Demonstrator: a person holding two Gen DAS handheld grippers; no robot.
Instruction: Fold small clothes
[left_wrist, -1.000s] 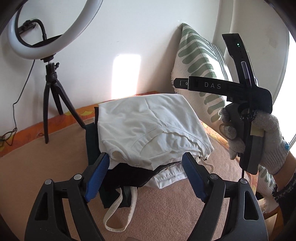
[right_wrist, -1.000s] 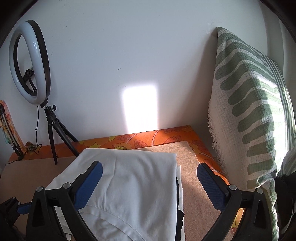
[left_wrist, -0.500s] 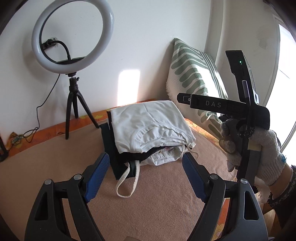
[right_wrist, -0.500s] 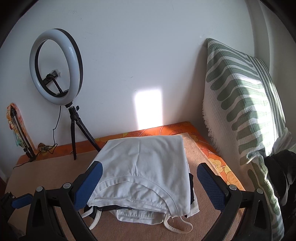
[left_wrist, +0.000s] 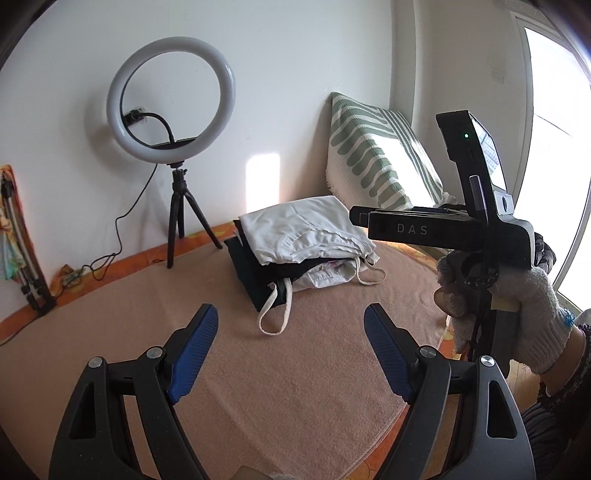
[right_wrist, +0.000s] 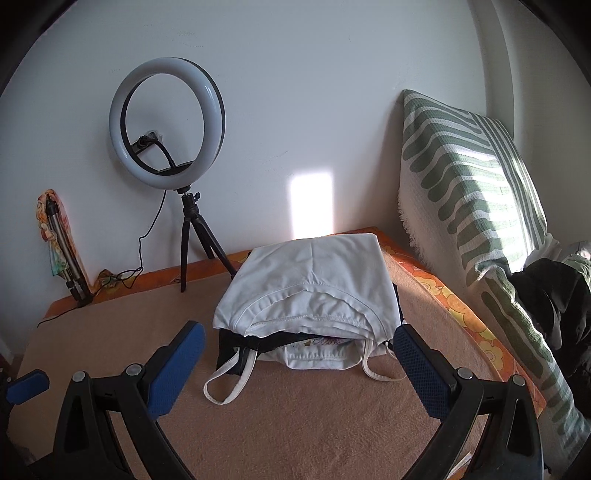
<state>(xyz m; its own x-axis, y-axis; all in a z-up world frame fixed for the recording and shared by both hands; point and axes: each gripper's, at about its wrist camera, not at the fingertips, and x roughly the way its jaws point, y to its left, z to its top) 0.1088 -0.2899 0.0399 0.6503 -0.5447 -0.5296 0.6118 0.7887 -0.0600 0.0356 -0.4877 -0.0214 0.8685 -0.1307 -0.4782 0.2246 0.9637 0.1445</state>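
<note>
A stack of folded small clothes (left_wrist: 303, 243) (right_wrist: 310, 299) lies on the peach towel (left_wrist: 295, 387) (right_wrist: 303, 424), a white garment on top, dark and printed pieces under it, white straps trailing toward me. My left gripper (left_wrist: 290, 328) is open and empty, well short of the stack. My right gripper (right_wrist: 295, 343) is open too, its blue pads flanking the stack's near edge without touching. In the left wrist view the right tool's body (left_wrist: 480, 229) shows in a white-gloved hand (left_wrist: 517, 306); a blue tip of the left gripper (right_wrist: 27, 382) peeks into the right wrist view.
A ring light on a black tripod (left_wrist: 173, 155) (right_wrist: 173, 177) stands by the wall at back left, its cable on the surface. A green-striped pillow (left_wrist: 373, 155) (right_wrist: 469, 199) leans at the right. A dark garment (right_wrist: 554, 295) lies beside it. A folded tripod (right_wrist: 62, 243) leans far left.
Both grippers have pulled back from the stack, which now looks smaller and farther away. The white top garment lies released on the pile. More of the ring light and towel has come into view.
</note>
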